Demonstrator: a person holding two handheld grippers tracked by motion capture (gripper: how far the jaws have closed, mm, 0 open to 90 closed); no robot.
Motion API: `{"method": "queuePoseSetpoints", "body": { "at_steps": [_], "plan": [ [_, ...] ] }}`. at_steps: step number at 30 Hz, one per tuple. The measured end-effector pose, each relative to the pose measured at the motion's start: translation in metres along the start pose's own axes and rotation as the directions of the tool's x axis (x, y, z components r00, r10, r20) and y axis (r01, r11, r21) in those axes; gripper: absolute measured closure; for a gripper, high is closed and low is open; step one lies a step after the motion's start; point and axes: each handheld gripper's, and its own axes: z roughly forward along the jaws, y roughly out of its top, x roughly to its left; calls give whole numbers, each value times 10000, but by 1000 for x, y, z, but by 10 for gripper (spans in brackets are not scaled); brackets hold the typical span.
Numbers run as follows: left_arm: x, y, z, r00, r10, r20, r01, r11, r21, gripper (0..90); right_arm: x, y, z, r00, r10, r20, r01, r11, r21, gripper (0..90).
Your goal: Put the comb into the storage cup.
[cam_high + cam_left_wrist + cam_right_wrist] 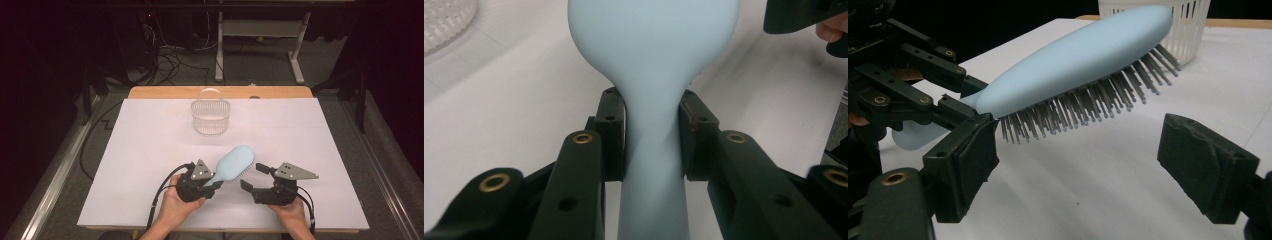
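Note:
A light blue hairbrush is held above the white table, head raised toward the far right, grey bristles facing down. My left gripper is shut on the hairbrush at its narrow handle, a pad pressed to each side. My right gripper stands open just right of the brush, nothing between its jaws. In the right gripper view the hairbrush and its bristles hang just beyond the right gripper, with the left gripper at the left.
A white lattice basket with an arched handle stands at the far middle of the table; its wall is the basket behind the brush head. Table legs and cables lie on the floor beyond.

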Motion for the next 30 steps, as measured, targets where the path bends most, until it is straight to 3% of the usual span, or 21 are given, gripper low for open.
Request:
{"method": "queuePoseSetpoints", "body": {
  "at_steps": [17,25,28,30],
  "plan": [
    [-12,4,9,9992,408,52,-409,9991,126,686,4,-2,9,9989,302,-368,-292,9992,280,153],
    [-15,7,9,9987,493,111,-493,9988,-10,684,1,-1,9,9956,806,-475,-807,9967,7,133],
    [-22,11,6,9965,797,244,-795,9968,-77,685,1,1,10,9885,1228,-882,-1246,9921,-160,110],
    [-24,12,6,9956,904,236,-903,9959,-81,685,1,1,11,9878,1263,-914,-1283,9916,-166,110]
  ]
}}
